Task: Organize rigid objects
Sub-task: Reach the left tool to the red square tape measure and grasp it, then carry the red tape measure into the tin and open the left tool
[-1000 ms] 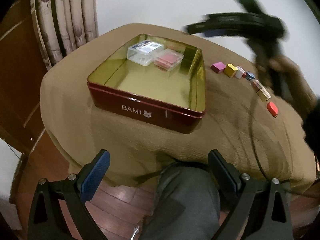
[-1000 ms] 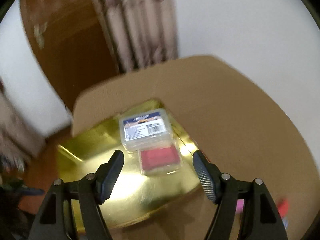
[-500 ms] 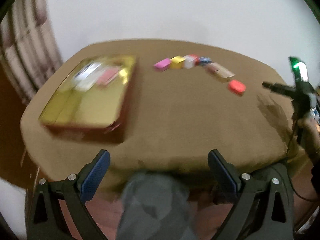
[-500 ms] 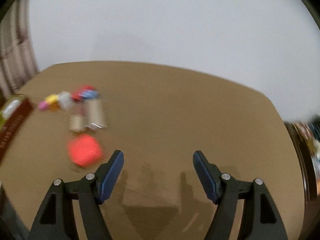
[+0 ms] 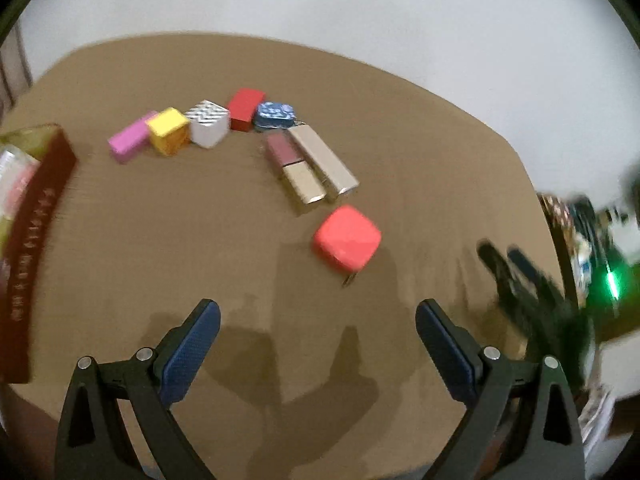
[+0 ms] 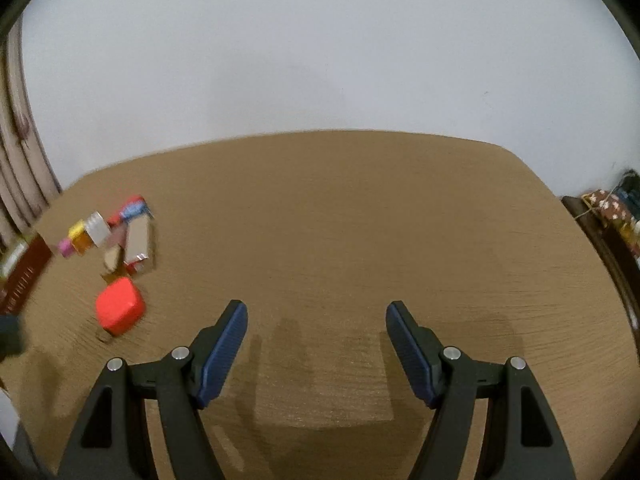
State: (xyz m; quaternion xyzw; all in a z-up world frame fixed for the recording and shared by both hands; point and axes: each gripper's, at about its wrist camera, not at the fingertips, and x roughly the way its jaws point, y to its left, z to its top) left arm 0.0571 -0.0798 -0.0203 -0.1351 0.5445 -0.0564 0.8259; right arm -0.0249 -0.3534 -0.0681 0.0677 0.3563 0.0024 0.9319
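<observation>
Small rigid objects lie in an arc on the brown table (image 5: 200,240): a pink block (image 5: 128,142), a yellow cube (image 5: 168,136), a silver zigzag cube (image 5: 210,129), a red block (image 5: 245,109), a blue patterned tin (image 5: 275,116), two gold cases (image 5: 324,164) and a red rounded cube (image 5: 346,238). The red BAMI tin (image 5: 32,232) is at the left edge. My left gripper (image 5: 318,316) is open and empty, just short of the red rounded cube. My right gripper (image 6: 316,316) is open and empty over bare table, with the red rounded cube (image 6: 119,310) to its left.
A white wall stands behind the table. The other gripper shows blurred with a green light (image 5: 610,280) at the right edge of the left wrist view. Cluttered shelving (image 6: 616,208) stands right of the table.
Both grippers have swung right, away from the tin, and moved in over the table toward the row of small objects. Both stayed open.
</observation>
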